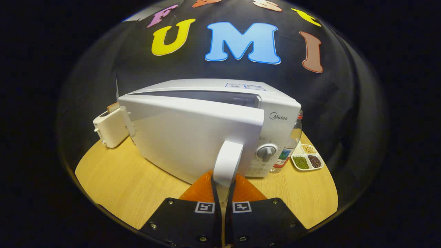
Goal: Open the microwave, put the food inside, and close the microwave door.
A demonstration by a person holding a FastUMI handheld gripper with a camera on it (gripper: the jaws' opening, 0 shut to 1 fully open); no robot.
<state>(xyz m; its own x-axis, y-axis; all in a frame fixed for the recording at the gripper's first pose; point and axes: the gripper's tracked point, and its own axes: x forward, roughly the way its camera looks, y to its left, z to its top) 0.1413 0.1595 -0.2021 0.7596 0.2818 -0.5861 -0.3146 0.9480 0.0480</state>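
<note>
Clamped on the door handle (228, 162), the tool (223, 191) has both fingers pressed to the sides of that upright white grip, which rises just ahead of them. Beyond it the microwave (275, 113) sits on the table (113, 175), its door (186, 137) swung partly out, hinged at the far left beside a toaster (109, 129). I'd judge the pull must arc leftward and nearer. Right of the dial (267, 152) stand a bottle (289, 148) and a bean dish (307, 159). I can't pick out the food.
</note>
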